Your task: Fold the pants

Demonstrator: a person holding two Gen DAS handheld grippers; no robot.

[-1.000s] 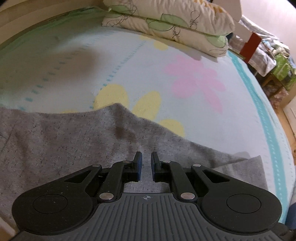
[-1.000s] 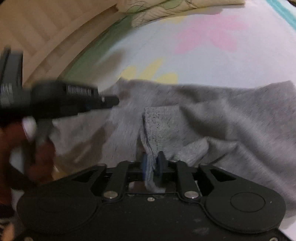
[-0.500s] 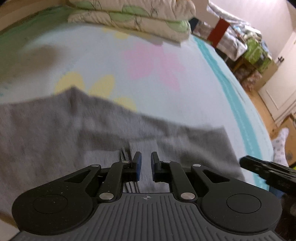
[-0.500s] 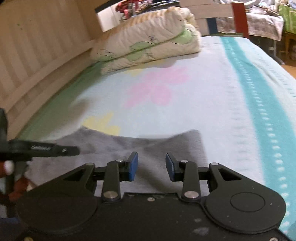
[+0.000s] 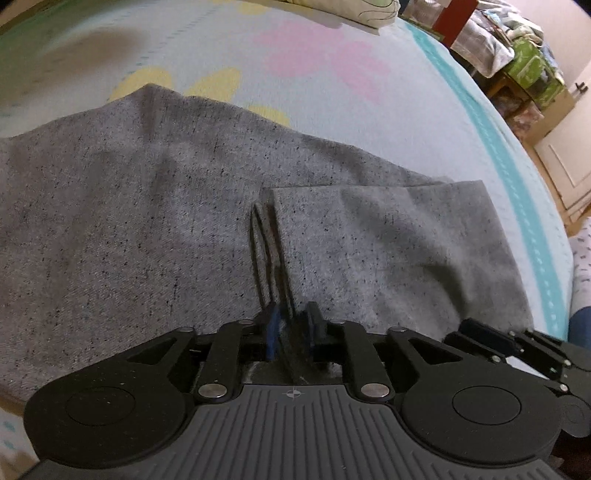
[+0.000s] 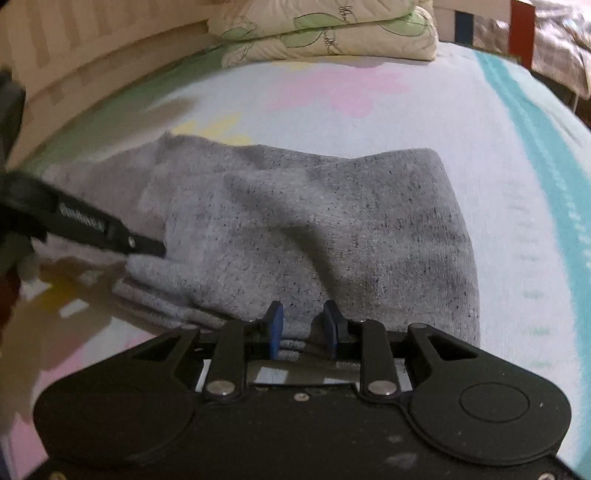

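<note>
- The grey pants [image 5: 155, 221] lie spread on the bed [image 5: 388, 122], over a flowered sheet, with one end folded back on top as a flap [image 5: 384, 251].
- The left claw [image 5: 291, 332] sits low at the flap's near edge; its jaws are opening, with layered fabric edges standing between the pads.
- The right claw [image 6: 303, 325] is at the pants' near edge; its jaws are closing, with cloth in the gap, but the pads are not yet pressing it.
- In the right view the left claw [image 6: 147, 245] touches the folded edge.
- Pillows [image 6: 325, 29] are stacked at the bed's far end.
</note>
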